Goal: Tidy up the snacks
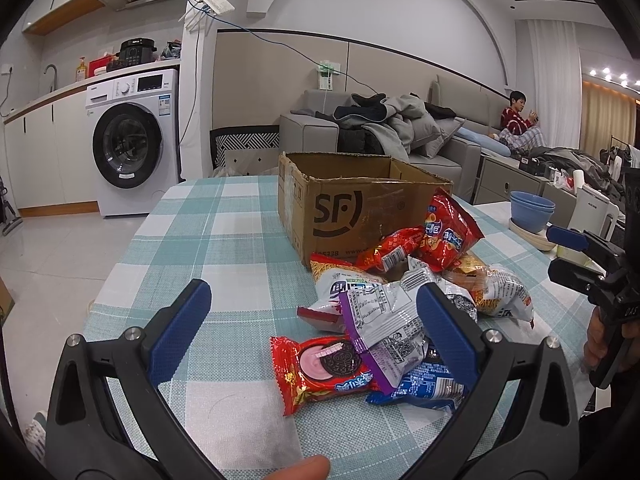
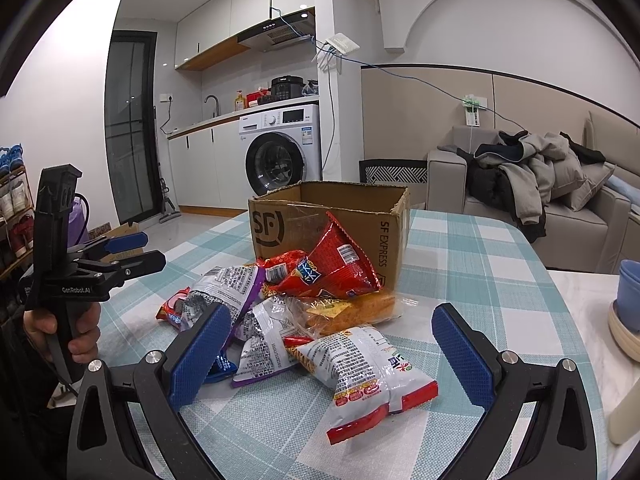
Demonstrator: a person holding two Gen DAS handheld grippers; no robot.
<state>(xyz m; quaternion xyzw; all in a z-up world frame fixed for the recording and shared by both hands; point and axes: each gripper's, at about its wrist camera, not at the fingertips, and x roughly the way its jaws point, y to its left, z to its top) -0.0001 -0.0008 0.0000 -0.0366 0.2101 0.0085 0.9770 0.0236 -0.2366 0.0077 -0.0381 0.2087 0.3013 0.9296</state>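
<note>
- The snacks are not yet sorted: a loose pile lies on the checked tablecloth [image 1: 224,216], against the near wall of the open cardboard box [image 1: 360,204].
- The left gripper [image 1: 308,332] is spread wide and holds nothing — the red cookie packet [image 1: 320,372] lies between its fingers, just ahead, with its long axis across the gap.
- The right gripper [image 2: 328,352] is also wide open and empty; the white noodle bag [image 2: 368,376] lies between its fingers, its long axis running away from the box.
- Each gripper is nearest its own packet — the box stands behind the pile.
</note>
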